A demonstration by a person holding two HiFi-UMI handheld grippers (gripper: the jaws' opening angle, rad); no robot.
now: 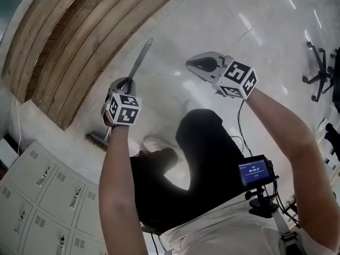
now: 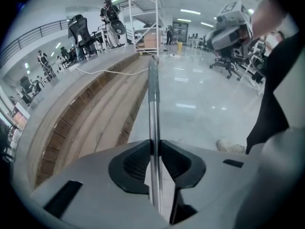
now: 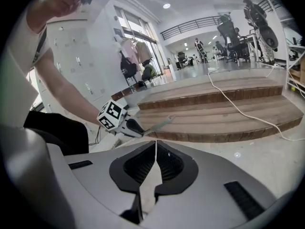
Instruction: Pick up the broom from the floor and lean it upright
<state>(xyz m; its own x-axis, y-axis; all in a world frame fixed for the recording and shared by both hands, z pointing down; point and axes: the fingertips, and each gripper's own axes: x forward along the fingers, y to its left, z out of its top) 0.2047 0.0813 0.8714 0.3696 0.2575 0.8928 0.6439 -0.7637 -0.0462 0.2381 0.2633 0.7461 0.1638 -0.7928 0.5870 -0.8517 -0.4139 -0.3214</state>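
1. broom (image 2: 153, 123): bright silver shaft with a dark grey-green sleeve at the far end; bristle head dull brown.
2. left gripper (image 2: 156, 147) and right gripper (image 3: 155, 149): pale grey shells, black ribbed pads; cubes white with black square markers.
3. steps (image 2: 95, 123): mid-brown wood risers, paler tan treads, plank lines showing.
4. floor (image 1: 255, 31): glossy off-white, streaked with reflected light.
5. lockers (image 1: 37, 195): pale grey.
6. cable (image 3: 238, 109): white.
7. trousers (image 1: 202, 158): black; top (image 1: 228, 232): white.
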